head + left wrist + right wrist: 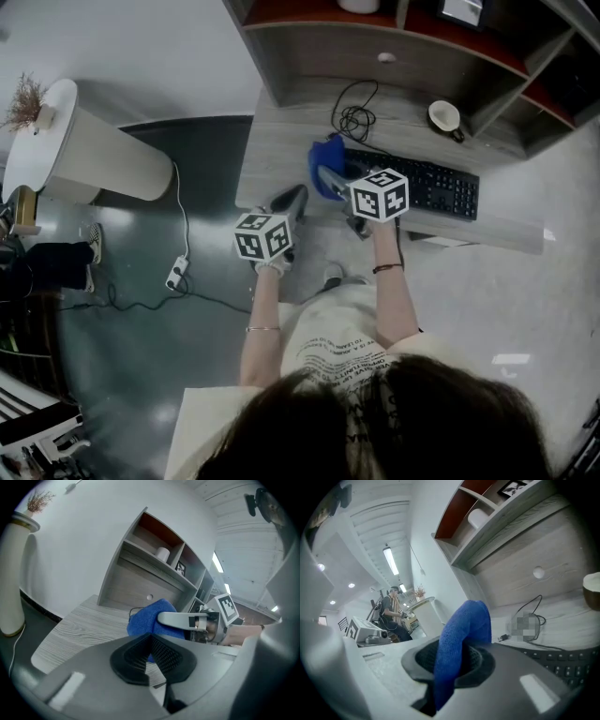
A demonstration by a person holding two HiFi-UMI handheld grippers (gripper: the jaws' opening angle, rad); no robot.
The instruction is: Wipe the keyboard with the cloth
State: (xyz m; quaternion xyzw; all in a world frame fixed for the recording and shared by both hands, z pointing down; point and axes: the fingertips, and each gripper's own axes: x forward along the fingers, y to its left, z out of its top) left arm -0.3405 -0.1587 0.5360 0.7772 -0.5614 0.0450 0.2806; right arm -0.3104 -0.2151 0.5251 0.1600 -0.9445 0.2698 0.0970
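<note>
Right claw (452,663) pinched shut on cloth (469,620), left claw (151,651) closed empty; sweeping keyboard (422,186) too wide, I'd prob. snag cable (354,117).

no text, brand or number can be read with certainty. several lines of print are seen on the shirt (334,352), but they are shown upside down and too small to be made out. black-and-white square patterns, without letters or digits, are carried on the two marker cubes (262,236) (379,194). the key legends on the keyboard (424,187) are too small to be read
</note>
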